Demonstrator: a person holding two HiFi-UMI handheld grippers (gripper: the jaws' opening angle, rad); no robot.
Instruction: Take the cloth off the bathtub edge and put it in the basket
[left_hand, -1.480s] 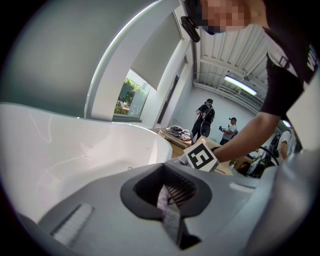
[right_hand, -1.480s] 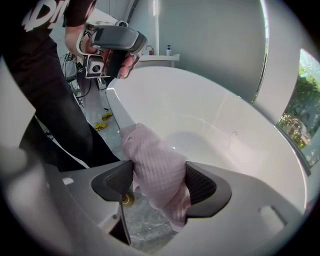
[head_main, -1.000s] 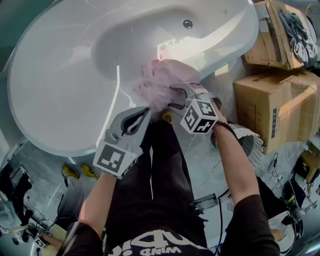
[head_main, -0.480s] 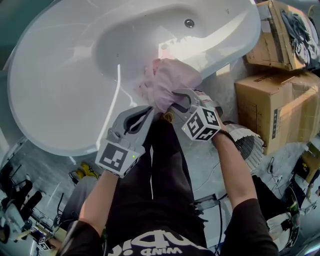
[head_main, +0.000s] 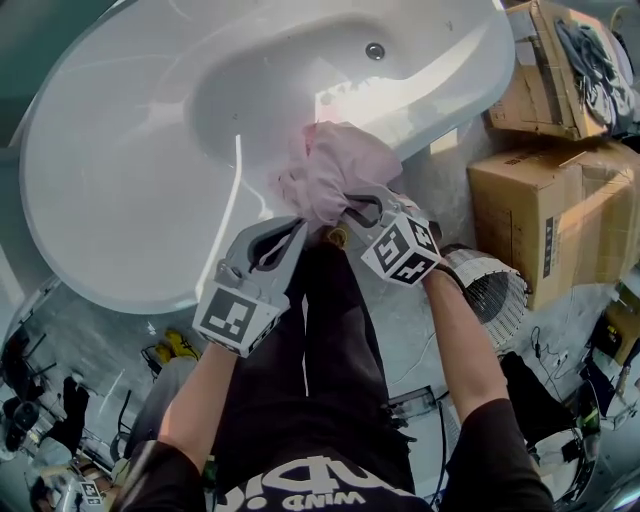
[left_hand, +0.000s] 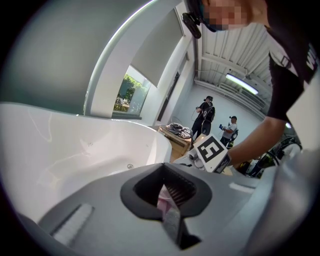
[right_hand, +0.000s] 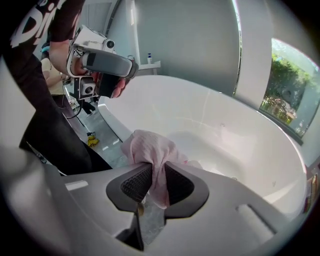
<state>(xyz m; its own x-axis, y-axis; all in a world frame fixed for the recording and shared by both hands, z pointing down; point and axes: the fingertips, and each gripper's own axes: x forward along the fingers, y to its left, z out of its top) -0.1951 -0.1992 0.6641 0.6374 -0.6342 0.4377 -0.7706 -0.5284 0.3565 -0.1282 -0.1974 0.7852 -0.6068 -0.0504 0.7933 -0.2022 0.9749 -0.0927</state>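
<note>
- Pink cloth (head_main: 335, 170) lies bunched on the bathtub (head_main: 440, 112) edge, at the tips of the 2 grippers, with its bulk spilling toward the basin.
- The right gripper (head_main: 350, 205) has just been closing its jaws and now pinches a fold.
- The left gripper (head_main: 293, 222) is clamped on a small bit.
- The basket (head_main: 490, 288) stands to the person's right, nearer the right gripper.
- The right forearm hides part of it, and its inside cannot be seen.

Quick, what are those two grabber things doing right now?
Left gripper: shut on the pink cloth.
Right gripper: jaws just closing, pinching the same cloth.
</note>
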